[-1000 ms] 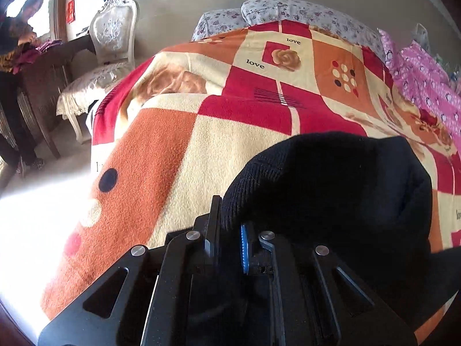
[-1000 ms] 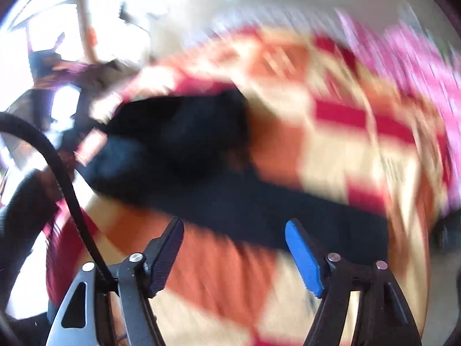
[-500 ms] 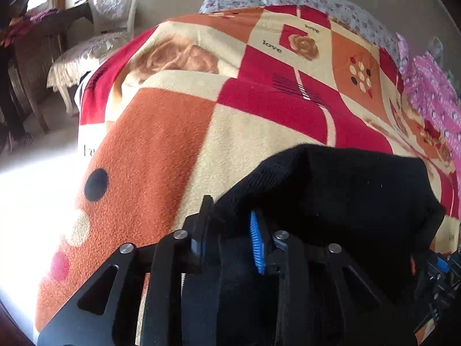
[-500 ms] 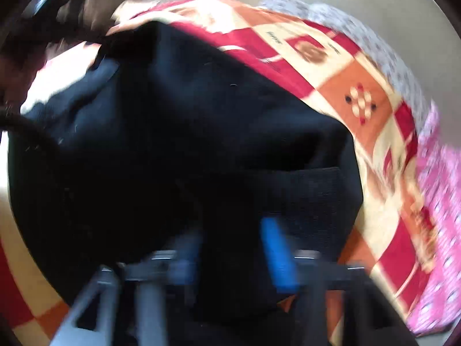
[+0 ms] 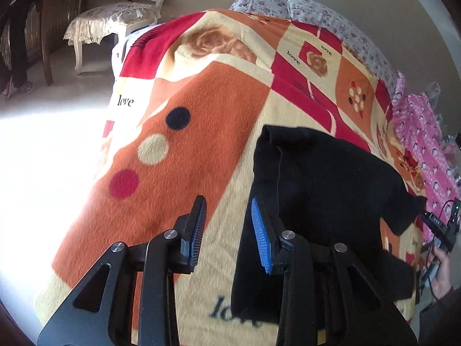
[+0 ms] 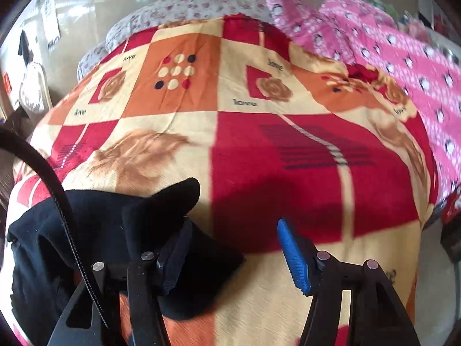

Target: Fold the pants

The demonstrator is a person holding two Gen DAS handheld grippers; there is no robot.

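The black pants (image 5: 325, 187) lie folded in a bundle on the patterned blanket (image 5: 219, 109). My left gripper (image 5: 227, 225) hovers just left of the bundle; its jaws are opening, with only blanket between them. In the right wrist view the pants (image 6: 86, 230) sit at the lower left, with one corner (image 6: 178, 199) sticking up. My right gripper (image 6: 234, 256) is at the bundle's right edge and its jaws are opening. Its left finger (image 6: 175, 259) rests over the cloth, and a flap of fabric lies between the jaws without being pinched.
A pink printed quilt (image 6: 389, 43) runs along the bed's right side. Floral pillows (image 5: 331, 20) lie at the head. A white chair (image 5: 121, 14) stands on the sunlit floor to the left. The hand holding the other gripper (image 5: 440, 268) shows at the right edge.
Both grippers have let go of the black pants, which now rest folded on the blanket. The left gripper has slid off to the left of them and the right one to their right edge.
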